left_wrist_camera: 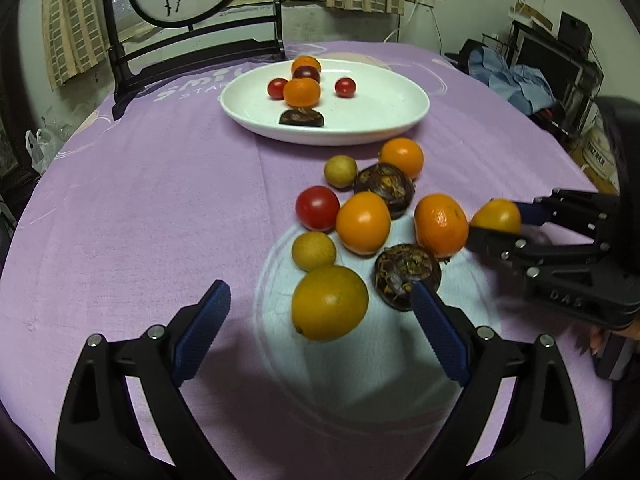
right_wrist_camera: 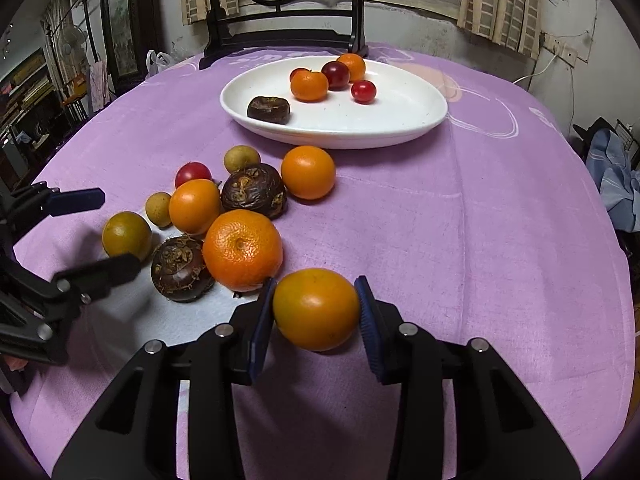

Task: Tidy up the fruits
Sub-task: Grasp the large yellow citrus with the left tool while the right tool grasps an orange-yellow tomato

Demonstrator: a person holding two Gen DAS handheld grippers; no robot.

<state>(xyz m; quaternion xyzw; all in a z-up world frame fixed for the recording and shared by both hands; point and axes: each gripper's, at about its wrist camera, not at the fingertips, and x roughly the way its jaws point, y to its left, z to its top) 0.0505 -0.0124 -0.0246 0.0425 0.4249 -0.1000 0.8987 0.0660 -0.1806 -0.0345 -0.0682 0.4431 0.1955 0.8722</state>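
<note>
One smooth, round orange-yellow citrus fruit (right_wrist_camera: pixel 316 309) sits pinched between the blue pads of the right claw (right_wrist_camera: pixel 316 320), low over the purple-clothed tabletop (right_wrist_camera: pixel 460 240), with a bigger dimpled orange tangerine (right_wrist_camera: pixel 243 250) just left of the claw and bare cloth to its right. Spread wide, the left claw (left_wrist_camera: pixel 320 340) holds nothing, a yellow-orange round fruit (left_wrist_camera: pixel 329 303) lying between its tips; ahead, beyond the loose fruit, stands the white oval plate (left_wrist_camera: pixel 380 120).
</note>
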